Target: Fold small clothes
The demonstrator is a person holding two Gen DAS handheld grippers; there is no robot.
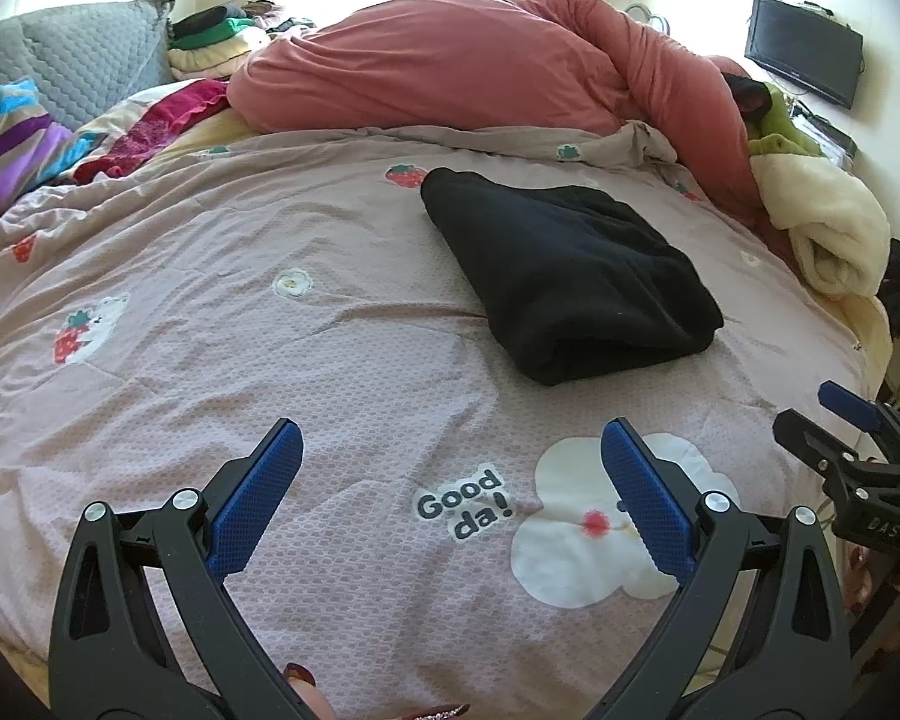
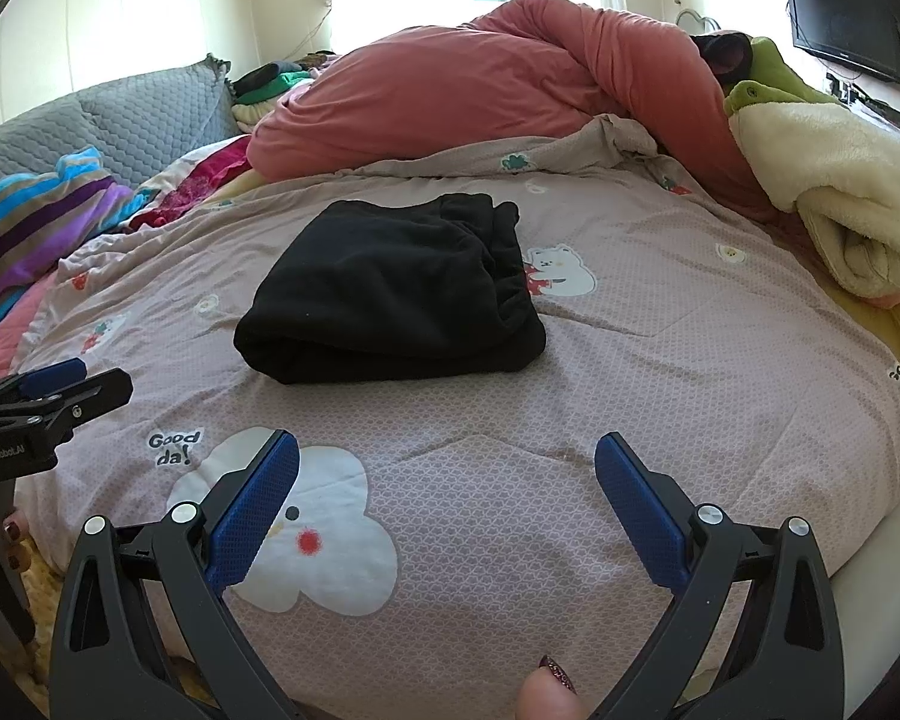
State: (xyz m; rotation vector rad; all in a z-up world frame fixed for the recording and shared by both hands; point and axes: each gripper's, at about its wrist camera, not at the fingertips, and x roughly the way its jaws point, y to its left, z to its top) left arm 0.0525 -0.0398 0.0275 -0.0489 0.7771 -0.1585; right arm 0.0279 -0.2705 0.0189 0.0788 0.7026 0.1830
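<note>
A black garment point(image 1: 570, 276) lies folded into a thick bundle on the pinkish printed bedcover point(image 1: 270, 360); it shows in the right wrist view too, black garment point(image 2: 390, 288), with its folded edge toward me. My left gripper point(image 1: 450, 438) hovers open over the cover, short of the garment and holding nothing. My right gripper point(image 2: 447, 450) is also open and empty, nearer than the bundle. The right gripper point(image 1: 846, 420) shows at the right edge of the left view, and the left gripper point(image 2: 66, 384) at the left edge of the right view.
A heaped salmon duvet point(image 1: 480, 72) fills the far side of the bed. A cream fleece blanket point(image 2: 840, 198) lies at the right, striped and red fabrics point(image 1: 24, 132) and a grey quilted cushion point(image 1: 90, 54) at the left. A TV point(image 2: 846, 30) hangs at the right wall.
</note>
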